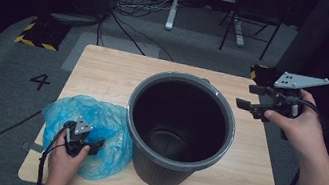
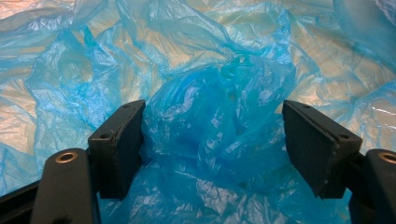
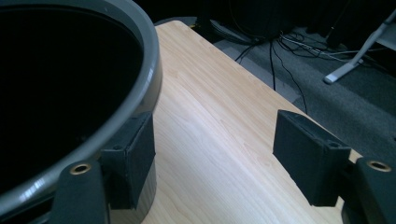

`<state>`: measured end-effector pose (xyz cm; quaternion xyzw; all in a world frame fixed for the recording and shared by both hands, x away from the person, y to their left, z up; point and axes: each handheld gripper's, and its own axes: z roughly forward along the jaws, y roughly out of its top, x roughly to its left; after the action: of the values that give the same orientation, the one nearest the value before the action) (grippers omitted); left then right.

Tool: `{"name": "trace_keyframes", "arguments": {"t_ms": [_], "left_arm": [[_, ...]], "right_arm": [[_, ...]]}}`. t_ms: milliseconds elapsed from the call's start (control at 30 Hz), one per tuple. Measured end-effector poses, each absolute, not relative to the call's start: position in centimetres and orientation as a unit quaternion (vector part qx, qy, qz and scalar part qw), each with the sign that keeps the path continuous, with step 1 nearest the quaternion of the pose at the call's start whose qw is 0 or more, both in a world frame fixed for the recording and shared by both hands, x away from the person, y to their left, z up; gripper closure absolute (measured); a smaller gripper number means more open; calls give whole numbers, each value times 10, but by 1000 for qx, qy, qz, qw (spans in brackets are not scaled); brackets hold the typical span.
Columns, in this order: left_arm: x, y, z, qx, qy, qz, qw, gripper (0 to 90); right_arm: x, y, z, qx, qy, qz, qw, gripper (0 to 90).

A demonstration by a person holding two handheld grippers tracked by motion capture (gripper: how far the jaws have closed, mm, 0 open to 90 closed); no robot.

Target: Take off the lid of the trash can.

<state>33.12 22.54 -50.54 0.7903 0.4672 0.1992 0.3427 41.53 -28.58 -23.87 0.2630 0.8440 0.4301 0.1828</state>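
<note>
Nearest the lens, the two black jaws of the left gripper [image 2: 212,149] are seen standing wide apart over a crumpled blue plastic bin bag [image 2: 219,107], a raised fold of the film lying between them without being pinched. In the high view, the same bag [image 1: 97,117] is spread in a heap on the near left part of the wooden table [image 1: 105,70], just beside a dark grey ribbed waste bin [image 1: 180,128] that stands upright near the middle, its inside dark and unlined. The right gripper [image 1: 251,107] is held above the table to the right of the bin, its jaws parted and nothing gripped; in the right gripper view one of its jaws is seen close against the outside of the bin's rim [image 3: 140,60]. The work is judged to be at its very beginning: the bag has not been picked up, opened or fitted, so grasping it, spreading its mouth and drawing it over the rim are all left. The light wood tabletop is otherwise bare, and it stands on grey carpet marked with a painted "4" [image 1: 40,81], with yellow-black hazard tape [image 1: 37,36], loose cables [image 1: 138,9] and furniture legs in the dim room beyond.
</note>
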Motion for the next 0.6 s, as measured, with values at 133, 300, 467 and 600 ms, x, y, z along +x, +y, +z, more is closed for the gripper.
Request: {"name": "trace_keyframes", "arguments": {"t_ms": [133, 300, 467, 600], "left_arm": [[331, 225, -505, 791, 467, 199, 343, 250], [331, 225, -505, 791, 467, 199, 343, 250], [331, 225, -505, 790, 467, 199, 343, 249], [331, 225, -505, 790, 468, 197, 343, 250]], "right_arm": [[417, -273, -234, 254, 844, 435, 183, 301], [421, -257, -229, 248, 849, 430, 184, 302], [425, -242, -223, 239, 850, 430, 185, 303], [428, -229, -220, 229, 854, 429, 184, 305]]}}
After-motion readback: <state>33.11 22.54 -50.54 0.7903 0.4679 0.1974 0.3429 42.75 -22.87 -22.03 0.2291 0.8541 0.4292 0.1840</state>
